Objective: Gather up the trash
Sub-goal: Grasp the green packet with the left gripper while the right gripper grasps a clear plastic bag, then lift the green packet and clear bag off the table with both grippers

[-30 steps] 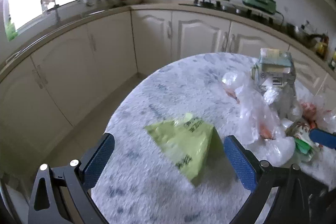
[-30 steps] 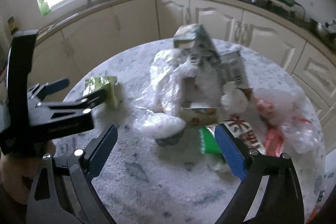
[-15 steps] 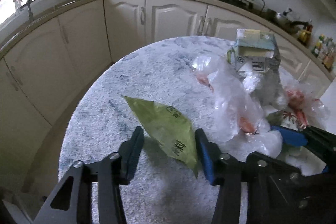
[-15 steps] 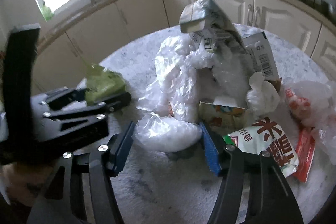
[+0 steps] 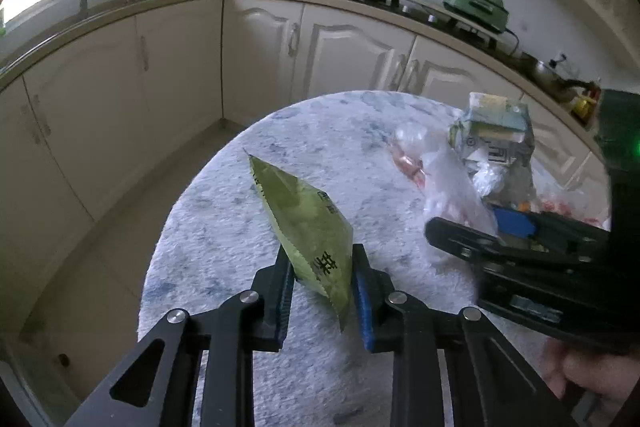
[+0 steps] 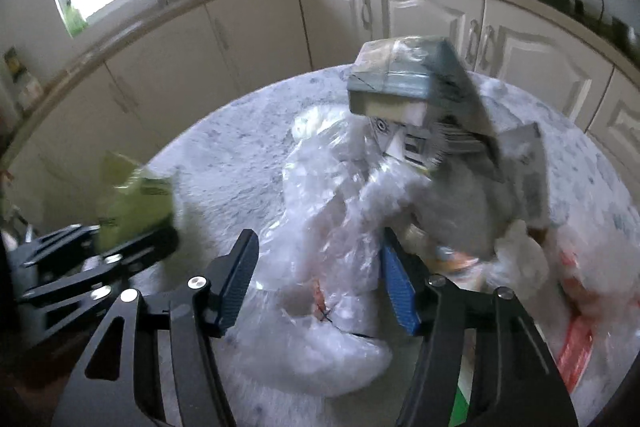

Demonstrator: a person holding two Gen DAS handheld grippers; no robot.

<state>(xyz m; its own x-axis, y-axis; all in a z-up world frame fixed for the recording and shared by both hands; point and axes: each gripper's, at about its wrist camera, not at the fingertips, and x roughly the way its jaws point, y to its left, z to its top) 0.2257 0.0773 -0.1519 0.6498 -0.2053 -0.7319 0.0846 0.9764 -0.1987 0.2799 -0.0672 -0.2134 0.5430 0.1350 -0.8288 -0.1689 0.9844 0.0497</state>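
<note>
green wrapper (image 5: 308, 223): light, crinkly; left gripper (image 5: 322, 291) closing on its 6 o'clock end. clear plastic bag (image 6: 320, 227): limp, slippery; right gripper (image 6: 320, 283) closing around it.

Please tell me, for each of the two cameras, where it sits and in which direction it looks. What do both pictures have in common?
Left wrist: sits on the left gripper, looks down along its closing fingers at the green packet pinched between them; a hand shows lower right.
Right wrist: sits on the right gripper, looks down at the clear plastic bag between its closing fingers, pads not yet pressing.
Shared: the round marble table, the green packet, the carton, the kitchen cabinets, and each other's gripper.
</note>
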